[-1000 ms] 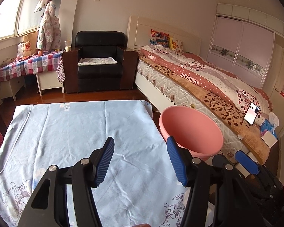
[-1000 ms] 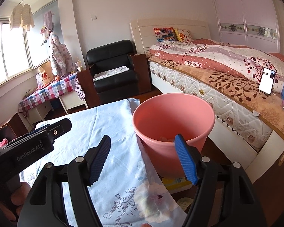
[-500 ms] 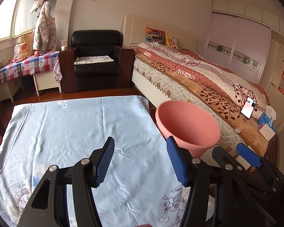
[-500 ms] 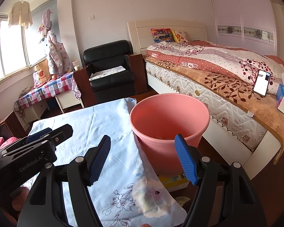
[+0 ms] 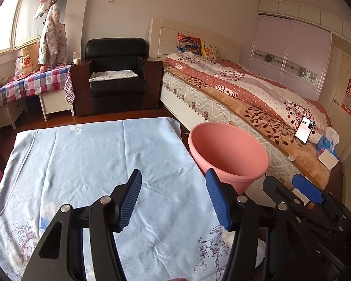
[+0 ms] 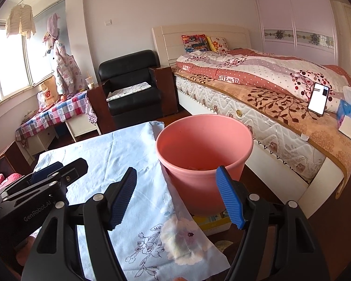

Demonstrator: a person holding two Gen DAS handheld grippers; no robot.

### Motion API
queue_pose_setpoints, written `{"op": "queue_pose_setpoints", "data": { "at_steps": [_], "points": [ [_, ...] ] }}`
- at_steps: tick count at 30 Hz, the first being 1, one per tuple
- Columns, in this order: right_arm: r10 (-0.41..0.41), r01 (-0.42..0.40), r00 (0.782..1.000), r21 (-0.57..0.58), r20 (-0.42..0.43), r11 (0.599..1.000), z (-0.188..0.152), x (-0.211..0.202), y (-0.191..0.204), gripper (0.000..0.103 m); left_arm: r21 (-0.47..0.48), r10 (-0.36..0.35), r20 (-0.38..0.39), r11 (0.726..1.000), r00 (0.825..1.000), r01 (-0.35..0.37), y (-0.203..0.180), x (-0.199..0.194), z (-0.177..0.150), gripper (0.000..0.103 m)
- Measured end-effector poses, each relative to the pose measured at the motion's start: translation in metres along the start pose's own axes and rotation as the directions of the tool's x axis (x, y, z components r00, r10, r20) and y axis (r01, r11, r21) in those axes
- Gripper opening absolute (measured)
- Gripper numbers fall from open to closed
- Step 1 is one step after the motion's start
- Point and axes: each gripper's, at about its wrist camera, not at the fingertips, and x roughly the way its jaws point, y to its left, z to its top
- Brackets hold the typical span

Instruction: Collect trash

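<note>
A bedroom, with a bed (image 6: 280, 98) along one wall and a black armchair (image 5: 117, 79) beyond a counter (image 5: 86, 164) draped in pale blue floral cloth. On that cloth, nothing that reads as trash in either view: bare fabric from near edge to far edge. Just beside the counter's corner, a pink bin (image 6: 203, 159), upright, with what looks like a few scraps low inside, too dim to name. Left gripper (image 5: 173, 199) over the cloth, fingers (image 5: 129, 199) apart and holding nothing; right gripper (image 6: 177, 196) near the bin's rim, fingers (image 6: 228, 196) likewise spread and empty. Judging by the cleared cloth and the bin's contents, probably close to finished. Possibly left: a yellow flat packet (image 6: 213, 221) on the floor under the bin's foot, though unclear whether trash.
</note>
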Motion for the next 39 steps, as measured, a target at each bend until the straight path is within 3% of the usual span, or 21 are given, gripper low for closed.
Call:
{"op": "queue_pose_setpoints", "data": {
  "at_steps": [39],
  "points": [
    [0.009, -0.009, 1.000, -0.003, 0.002, 1.000, -0.0037, -0.0090, 0.0088, 0.071, -0.006, 0.013, 0.003, 1.000, 1.000, -0.013, 0.0086, -0.0078, -0.0024, 0.055]
  ]
}}
